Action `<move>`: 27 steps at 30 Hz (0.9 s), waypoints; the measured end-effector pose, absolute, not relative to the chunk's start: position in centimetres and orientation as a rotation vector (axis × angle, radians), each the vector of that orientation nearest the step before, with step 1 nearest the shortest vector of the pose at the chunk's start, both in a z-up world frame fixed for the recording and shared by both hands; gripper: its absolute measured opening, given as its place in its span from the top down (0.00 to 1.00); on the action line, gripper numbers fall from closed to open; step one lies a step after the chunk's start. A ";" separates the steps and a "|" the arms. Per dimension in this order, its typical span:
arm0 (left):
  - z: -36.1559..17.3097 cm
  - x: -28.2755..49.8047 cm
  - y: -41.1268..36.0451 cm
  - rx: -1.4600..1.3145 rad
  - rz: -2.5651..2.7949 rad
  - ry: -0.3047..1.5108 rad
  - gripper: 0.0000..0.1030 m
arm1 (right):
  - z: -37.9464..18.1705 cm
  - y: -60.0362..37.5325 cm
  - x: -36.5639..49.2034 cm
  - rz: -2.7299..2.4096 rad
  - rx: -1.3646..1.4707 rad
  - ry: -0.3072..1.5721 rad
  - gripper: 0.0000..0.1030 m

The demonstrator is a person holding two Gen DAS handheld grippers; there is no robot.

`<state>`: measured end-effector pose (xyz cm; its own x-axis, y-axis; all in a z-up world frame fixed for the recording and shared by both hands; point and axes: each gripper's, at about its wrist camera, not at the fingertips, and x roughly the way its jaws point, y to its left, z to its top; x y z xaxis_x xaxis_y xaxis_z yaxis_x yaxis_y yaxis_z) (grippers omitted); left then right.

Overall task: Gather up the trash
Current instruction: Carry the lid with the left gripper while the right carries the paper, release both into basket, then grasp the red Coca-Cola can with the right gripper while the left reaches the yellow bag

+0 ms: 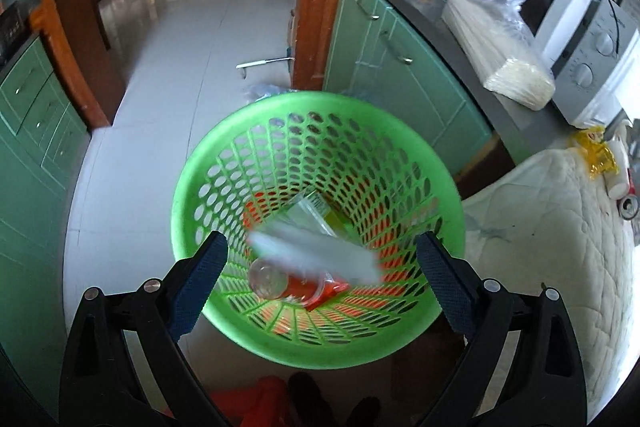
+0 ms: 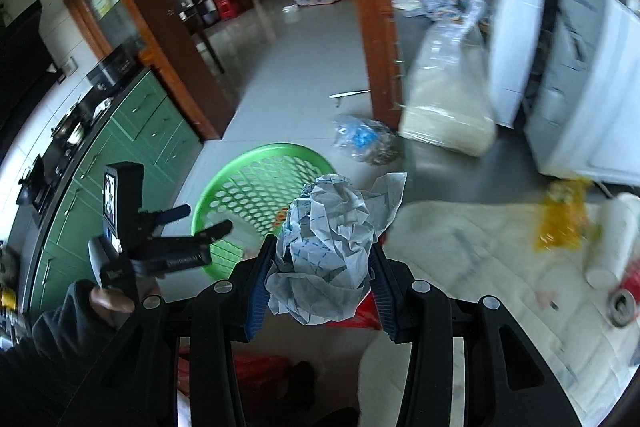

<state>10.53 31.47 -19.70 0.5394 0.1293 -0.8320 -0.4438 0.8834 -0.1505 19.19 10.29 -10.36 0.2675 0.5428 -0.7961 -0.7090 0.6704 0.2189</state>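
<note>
Two grippers are in view above a tiled floor [image 1: 168, 99], beside a table with a white quilted cover [image 1: 560, 247]. The biggest task thing is the green basket [image 1: 208, 163], round with many holes in its wall, standing on the floor next to the table. The left gripper [image 1: 320, 279] hangs directly over the basket with its jaws wide apart and nothing pressed between its blue pads. Between them, lower down, a pale flat piece [image 1: 316, 255] shows only as a blur, so I cannot tell what it is or whether it has landed. In the basket lie a clear plastic bottle with an orange label [image 1: 288, 285] and a transparent flat package [image 1: 310, 213]; the print on them is too small to read.

The right gripper [image 2: 320, 287] holds a crumpled white paper [image 2: 328, 247] tightly between its pads. The paper has thin blue dotted lines and bulges out above the fingers. It is up in the air near the table edge, to the right of the basket and not yet over it. On the table cover lie a yellow wrapper [image 2: 560, 223], a white roll [image 2: 616, 239] and a can [image 2: 620, 303]. No writing can be read anywhere.
</note>
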 end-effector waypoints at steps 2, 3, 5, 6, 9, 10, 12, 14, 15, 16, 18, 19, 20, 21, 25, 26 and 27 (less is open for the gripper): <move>-19.9 10.1 31.9 -0.375 0.357 0.945 0.08 | -10.8 11.8 19.3 0.870 -0.199 0.993 0.58; -20.0 9.7 32.1 -0.376 0.364 0.943 0.08 | -11.1 12.7 19.4 0.880 -0.201 1.000 0.58; -20.0 9.3 32.5 -0.383 0.373 0.940 0.08 | -11.6 14.2 19.6 0.892 -0.203 1.006 0.58; -19.8 8.8 32.7 -0.386 0.381 0.935 0.08 | -11.9 15.0 19.6 0.901 -0.203 1.010 0.57; -19.4 7.8 33.4 -0.397 0.399 0.918 0.08 | -12.7 16.7 19.8 0.918 -0.210 1.020 0.56; -19.2 7.5 33.7 -0.402 0.405 0.911 0.08 | -13.2 17.7 19.9 0.927 -0.218 1.025 0.56; -18.9 6.8 34.1 -0.414 0.418 0.901 0.07 | -13.6 18.8 19.8 0.933 -0.223 1.024 0.53; -18.7 6.2 34.5 -0.417 0.429 0.893 0.07 | -14.3 20.3 19.9 0.946 -0.215 1.034 0.52; -18.6 5.8 34.7 -0.421 0.437 0.887 0.07 | -14.5 20.8 19.8 0.951 -0.209 1.038 0.51; -18.5 5.6 34.8 -0.424 0.439 0.884 0.07 | -14.8 21.5 19.8 0.961 -0.198 1.041 0.50; -18.3 5.0 35.2 -0.434 0.450 0.876 0.07 | -15.2 22.4 19.8 0.963 -0.191 1.037 0.42; -18.3 4.9 35.4 -0.438 0.454 0.874 0.07 | -15.4 22.7 19.7 0.964 -0.188 1.038 0.41; -18.3 4.7 35.5 -0.440 0.459 0.875 0.07 | -15.5 22.9 19.7 0.970 -0.182 1.043 0.41; -18.3 4.6 35.6 -0.440 0.460 0.875 0.07 | -15.6 23.1 19.7 0.978 -0.173 1.046 0.38; -18.2 4.4 35.6 -0.433 0.465 0.878 0.07 | -15.2 22.7 19.3 0.990 -0.157 1.022 0.33; -18.1 4.3 35.6 -0.435 0.465 0.877 0.07 | -14.9 22.4 19.3 0.989 -0.154 1.019 0.32; -18.0 4.2 35.5 -0.437 0.462 0.874 0.07 | -14.6 21.8 19.2 0.989 -0.148 1.012 0.30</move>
<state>4.24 35.53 -17.97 0.5573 0.2043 -0.8047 -0.5505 0.8165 -0.1739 19.19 21.80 -14.61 0.1566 0.6244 -0.7652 -0.7504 0.5790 0.3189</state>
